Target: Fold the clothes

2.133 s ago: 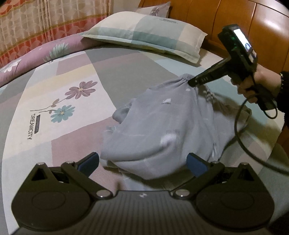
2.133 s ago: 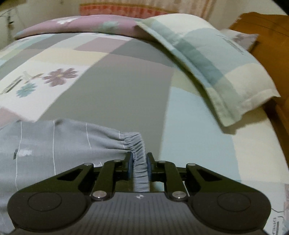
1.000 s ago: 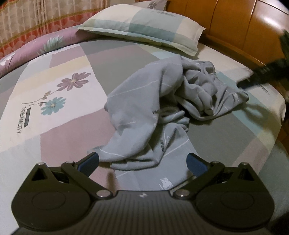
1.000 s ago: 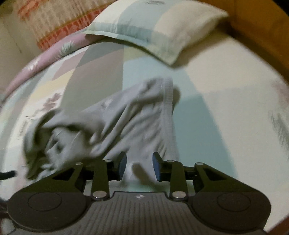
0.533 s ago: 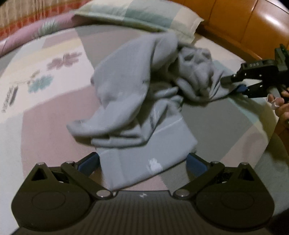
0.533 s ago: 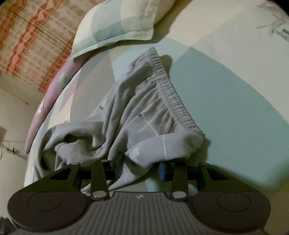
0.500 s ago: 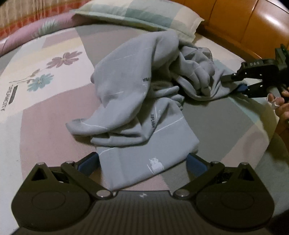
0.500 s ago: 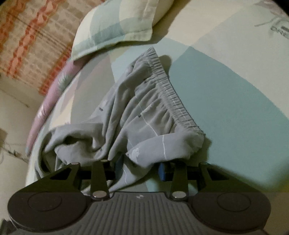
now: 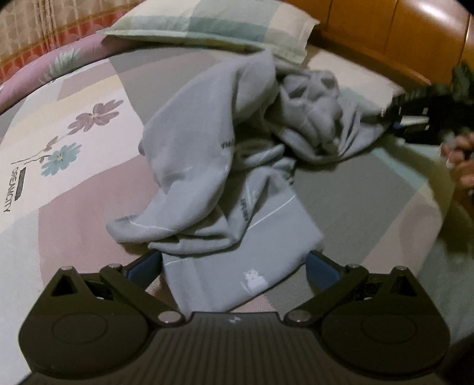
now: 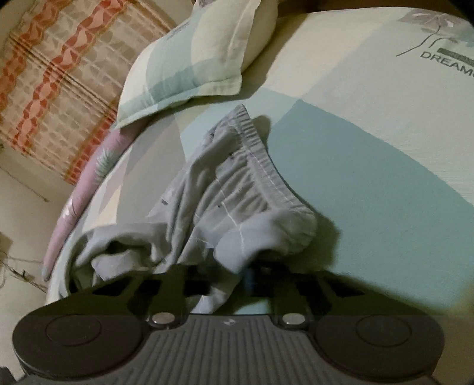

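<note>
Grey pyjama trousers (image 9: 225, 165) are lying in a crumpled heap across the middle of the patchwork bedsheet (image 9: 89, 213), one leg trailing down toward the near edge of the bed and the elastic waistband (image 10: 260, 160) bunched up at the far side, just short of the checked pillow (image 9: 213, 26). The left gripper (image 9: 234, 266) is hanging low over the trailing leg with its blue-padded fingers (image 9: 145, 266) standing wide, one on either side of the hem and not pressing on the cloth. Over at the other end, the right gripper (image 10: 231, 278) is closing its jaws on a fold of cloth just below the waistband; seen from its own camera the fold is draping over the fingers and hiding the tips, so the pads cannot be made out clearly, but the fabric is sitting between them and the jaws are standing narrow. From the left wrist camera that same gripper is showing as a dark, blurred shape at the right edge, meeting the bunched end of the trousers, with the person's hand (image 9: 459, 160) just behind it. A wooden headboard (image 9: 385, 32) is running along behind the pillow, and a patterned curtain (image 10: 59, 77) is hanging beyond the far side of the bed.
</note>
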